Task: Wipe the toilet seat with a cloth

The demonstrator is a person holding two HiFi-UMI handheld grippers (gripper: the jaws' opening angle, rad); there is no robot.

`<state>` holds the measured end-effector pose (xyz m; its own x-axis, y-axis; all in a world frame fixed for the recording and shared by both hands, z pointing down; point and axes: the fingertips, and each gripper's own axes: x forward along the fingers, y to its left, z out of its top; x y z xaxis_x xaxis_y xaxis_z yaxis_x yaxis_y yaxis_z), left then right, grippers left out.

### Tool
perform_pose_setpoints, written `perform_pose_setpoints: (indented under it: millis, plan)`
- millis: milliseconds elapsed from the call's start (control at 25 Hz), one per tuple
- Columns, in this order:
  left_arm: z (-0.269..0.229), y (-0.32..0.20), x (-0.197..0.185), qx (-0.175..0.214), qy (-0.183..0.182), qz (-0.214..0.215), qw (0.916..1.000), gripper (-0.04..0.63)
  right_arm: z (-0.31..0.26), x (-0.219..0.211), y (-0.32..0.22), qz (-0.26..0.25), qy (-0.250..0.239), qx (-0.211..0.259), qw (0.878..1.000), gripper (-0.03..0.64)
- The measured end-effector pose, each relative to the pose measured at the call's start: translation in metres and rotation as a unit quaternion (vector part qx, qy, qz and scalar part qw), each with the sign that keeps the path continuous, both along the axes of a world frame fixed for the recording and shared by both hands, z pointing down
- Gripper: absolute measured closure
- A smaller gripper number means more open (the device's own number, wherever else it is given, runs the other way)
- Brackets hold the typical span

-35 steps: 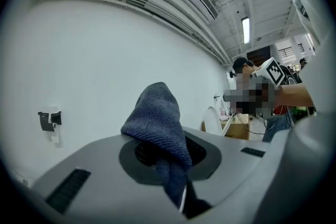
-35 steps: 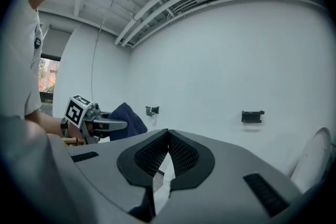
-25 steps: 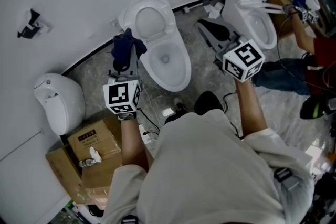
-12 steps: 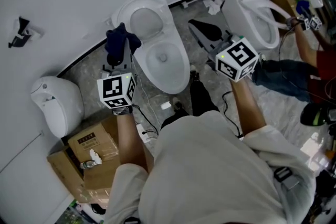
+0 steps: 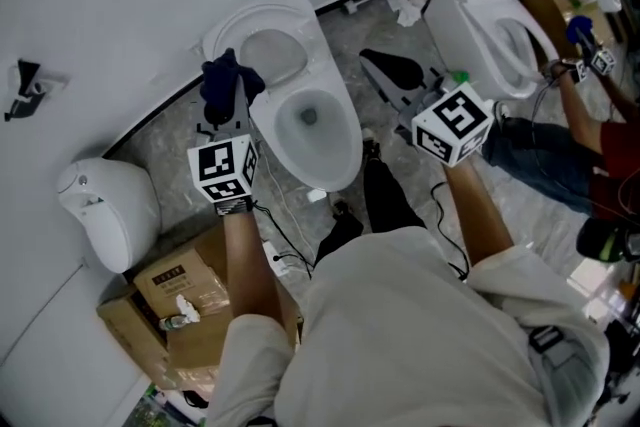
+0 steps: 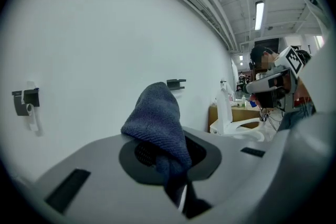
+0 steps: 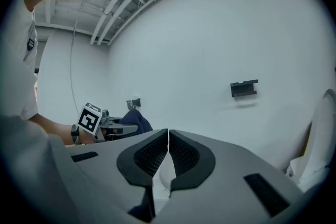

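Observation:
A white toilet (image 5: 300,105) stands against the white wall with its lid up and its bowl open. My left gripper (image 5: 224,105) hangs just left of the bowl, shut on a dark blue cloth (image 5: 222,80) that bunches up over its jaws (image 6: 157,123). My right gripper (image 5: 385,65) is held to the right of the toilet, above the floor, shut with nothing between its pads (image 7: 169,152). From the right gripper view the left gripper's marker cube (image 7: 89,119) and the cloth (image 7: 134,120) show to the left.
A second toilet (image 5: 490,15) stands at the right, where another person (image 5: 570,150) works. A white rounded tank (image 5: 105,200) and cardboard boxes (image 5: 175,300) lie at the left. Cables (image 5: 285,235) trail over the grey floor.
Both grippers have shifted a little as the head view moved; the left one with the cloth stays beside the bowl, the right one sits slightly higher in frame.

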<state>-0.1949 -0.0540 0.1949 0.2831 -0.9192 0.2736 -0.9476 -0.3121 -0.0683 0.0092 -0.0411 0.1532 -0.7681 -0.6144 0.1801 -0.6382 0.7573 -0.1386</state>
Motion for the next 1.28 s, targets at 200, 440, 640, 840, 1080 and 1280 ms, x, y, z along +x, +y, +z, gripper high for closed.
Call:
perform_pose_setpoints:
  millis: [200,440,640,840,1080,1280]
  plan:
    - [0.03,-0.037,-0.007,-0.018,-0.007,-0.014,0.9997,0.555,0.023,0.008,-0.016,0.004,0.02,-0.016,1.0,0.588]
    - [0.071,-0.075,-0.013,-0.042,-0.019,-0.023,0.9987,0.555,0.048,0.008,-0.035,0.008,0.024,-0.039,0.999,0.588]
    - [0.1,-0.105,-0.026,-0.059,-0.027,-0.042,0.997,0.555,0.064,0.002,-0.049,0.002,0.021,-0.056,0.998,0.588]
    - [0.127,-0.118,-0.036,-0.079,-0.033,-0.059,0.9946,0.555,0.08,0.003,-0.053,0.003,0.022,-0.074,0.997,0.588]
    - [0.155,-0.139,-0.028,-0.091,-0.038,-0.065,0.993,0.555,0.097,0.01,-0.06,-0.005,0.022,-0.091,0.996,0.588]
    - [0.169,-0.159,-0.021,-0.092,-0.037,-0.066,0.9928,0.555,0.11,0.016,-0.067,0.0,0.024,-0.101,0.995,0.588]
